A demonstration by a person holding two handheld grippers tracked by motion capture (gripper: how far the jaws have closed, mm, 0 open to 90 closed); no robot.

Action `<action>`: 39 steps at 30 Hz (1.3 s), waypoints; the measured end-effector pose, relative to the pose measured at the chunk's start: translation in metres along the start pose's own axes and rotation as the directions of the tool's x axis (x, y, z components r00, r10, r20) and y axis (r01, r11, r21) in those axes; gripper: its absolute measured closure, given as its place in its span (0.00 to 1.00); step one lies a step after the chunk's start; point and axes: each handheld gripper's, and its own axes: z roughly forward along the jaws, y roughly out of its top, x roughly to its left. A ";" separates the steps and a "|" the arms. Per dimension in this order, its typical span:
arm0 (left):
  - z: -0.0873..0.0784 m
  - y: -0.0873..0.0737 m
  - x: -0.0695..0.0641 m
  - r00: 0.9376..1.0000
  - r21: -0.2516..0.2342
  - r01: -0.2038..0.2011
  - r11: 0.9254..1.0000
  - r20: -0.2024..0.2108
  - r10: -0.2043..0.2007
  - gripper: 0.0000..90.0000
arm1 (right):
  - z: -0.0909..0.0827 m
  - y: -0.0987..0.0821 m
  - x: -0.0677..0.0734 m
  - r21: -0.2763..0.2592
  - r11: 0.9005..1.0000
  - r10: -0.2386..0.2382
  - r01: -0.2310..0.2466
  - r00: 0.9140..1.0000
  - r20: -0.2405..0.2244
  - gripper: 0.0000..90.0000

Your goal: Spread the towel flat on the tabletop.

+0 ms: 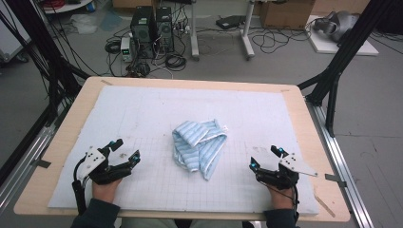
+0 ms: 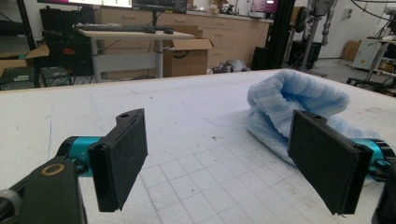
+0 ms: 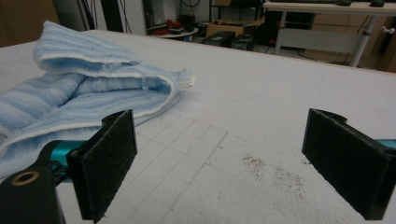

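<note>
High view: crumpled blue towel (image 1: 199,148) lies mid-bench between left gripper (image 1: 124,151) and right gripper (image 1: 265,158), both with fingers spread, grasping nothing.

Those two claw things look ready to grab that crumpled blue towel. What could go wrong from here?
The towel lies bunched in folded layers, so a gripper might pinch several layers at once, or only a loose edge that slips out. Both the left gripper and the right gripper sit open and apart from it on opposite sides; uneven pulls could drag the heap across the white mat instead of spreading it.
</note>
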 end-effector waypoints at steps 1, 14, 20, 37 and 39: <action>0.000 0.000 0.000 1.000 0.000 0.000 1.000 0.000 0.000 0.23 | 0.000 0.000 0.000 0.000 1.000 0.002 -0.002 1.000 0.000 0.10; 0.001 0.000 -0.001 1.000 0.007 -0.007 1.000 -0.002 0.007 0.23 | 0.001 0.000 -0.001 0.003 1.000 0.010 -0.010 1.000 0.000 0.10; 0.002 0.001 0.000 1.000 0.016 -0.007 1.000 0.005 0.007 0.23 | 0.001 0.000 0.000 0.007 1.000 0.007 -0.007 1.000 0.000 0.10; 0.031 0.051 -0.030 0.983 0.055 -0.076 0.996 0.171 0.066 0.23 | 0.001 0.000 0.000 0.016 1.000 0.015 -0.015 1.000 0.006 0.10; 0.037 0.055 -0.034 0.976 0.066 -0.082 0.994 0.209 0.066 0.27 | 0.001 0.000 0.000 0.017 1.000 0.012 -0.012 1.000 0.006 0.10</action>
